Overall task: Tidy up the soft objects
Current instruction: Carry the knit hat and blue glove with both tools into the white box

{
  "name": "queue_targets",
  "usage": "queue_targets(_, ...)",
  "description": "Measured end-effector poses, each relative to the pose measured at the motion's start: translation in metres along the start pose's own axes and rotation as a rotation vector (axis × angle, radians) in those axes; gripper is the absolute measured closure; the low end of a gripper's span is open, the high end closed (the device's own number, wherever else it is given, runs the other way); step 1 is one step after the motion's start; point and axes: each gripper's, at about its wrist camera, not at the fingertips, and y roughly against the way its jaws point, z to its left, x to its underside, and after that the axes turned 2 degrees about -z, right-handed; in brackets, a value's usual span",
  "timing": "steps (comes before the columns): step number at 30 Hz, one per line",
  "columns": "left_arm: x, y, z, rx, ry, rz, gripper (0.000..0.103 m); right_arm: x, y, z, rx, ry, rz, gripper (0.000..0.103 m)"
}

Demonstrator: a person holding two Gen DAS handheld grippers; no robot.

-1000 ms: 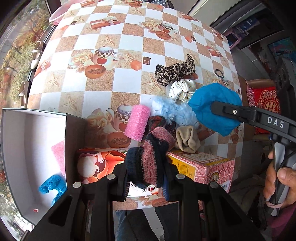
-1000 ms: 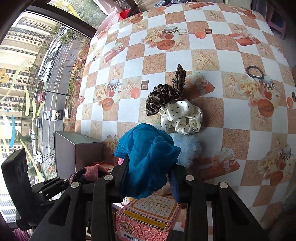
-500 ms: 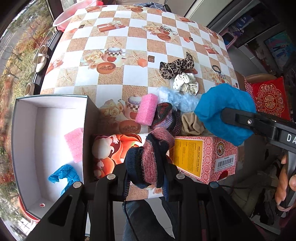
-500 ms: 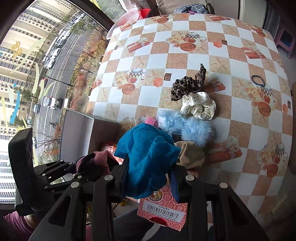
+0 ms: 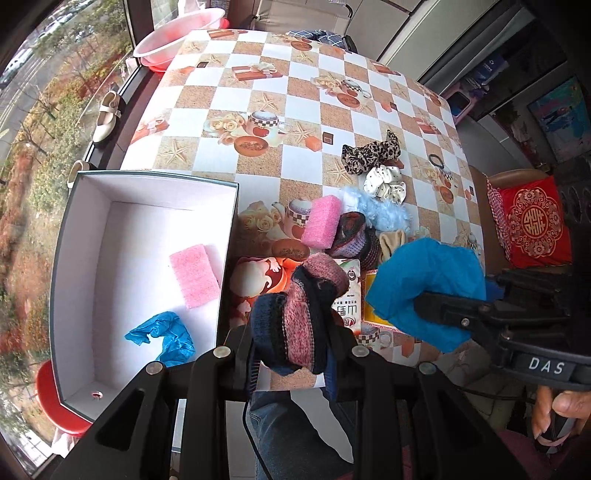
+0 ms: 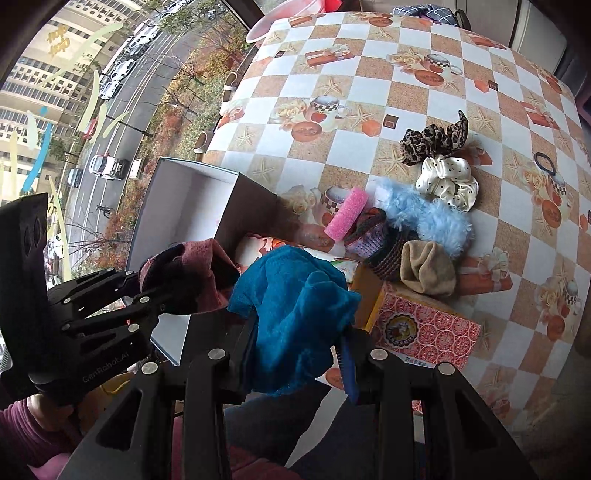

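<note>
My left gripper [image 5: 291, 350] is shut on a pink and navy knitted sock [image 5: 301, 314], held above the table's near edge, just right of the open white-lined box [image 5: 147, 192]. In the box lie a pink sponge [image 5: 194, 275] and a blue cloth [image 5: 162, 334]. My right gripper [image 6: 295, 343] is shut on a teal blue cloth [image 6: 295, 306], which hangs over a red patterned carton [image 6: 424, 332]. On the table remain a pink sponge [image 6: 345, 218], a dark knitted sock [image 6: 376, 243], a beige sock [image 6: 426, 273], a fluffy light-blue piece [image 6: 428, 218], a white dotted scrunchie [image 6: 447, 181] and a leopard scrunchie [image 6: 432, 142].
A checked tablecloth [image 5: 280, 92] covers the table. A black hair tie [image 6: 546, 162] lies at the right. A pink basin [image 5: 177, 33] sits at the far left corner. A red cushion [image 5: 532, 221] stands to the right, and a red stool [image 5: 55, 398] below the box. A hand [image 5: 561, 413] grips the right handle.
Both grippers have risen and pulled back toward the near edge, each still holding its piece. The box now shows whole, and the table's soft things look smaller and farther.
</note>
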Motion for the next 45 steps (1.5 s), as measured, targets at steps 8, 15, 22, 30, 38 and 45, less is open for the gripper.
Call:
queue_targets(8, 0.016, 0.016, 0.034, -0.022, 0.073, -0.043, 0.073, 0.003, -0.015, 0.046, -0.002, 0.098, 0.034, 0.064)
queue_targets(15, 0.030, 0.031, 0.074, -0.055, 0.173, -0.096, 0.073, -0.005, -0.025, 0.085, 0.005, 0.189, 0.048, 0.064)
queue_targets(22, 0.048, 0.038, 0.111, -0.082, 0.275, -0.122, 0.073, -0.013, -0.039, 0.116, 0.010, 0.270, 0.075, 0.064)
queue_targets(30, 0.066, 0.037, 0.137, -0.113, 0.361, -0.134, 0.073, -0.020, -0.050, 0.145, 0.013, 0.341, 0.094, 0.064)
queue_targets(38, 0.076, 0.035, 0.157, -0.154, 0.422, -0.141, 0.073, -0.033, -0.051, 0.159, 0.008, 0.364, 0.071, 0.064)
queue_targets(45, 0.085, 0.027, 0.168, -0.175, 0.472, -0.129, 0.073, -0.040, -0.060, 0.167, 0.010, 0.382, 0.088, 0.064)
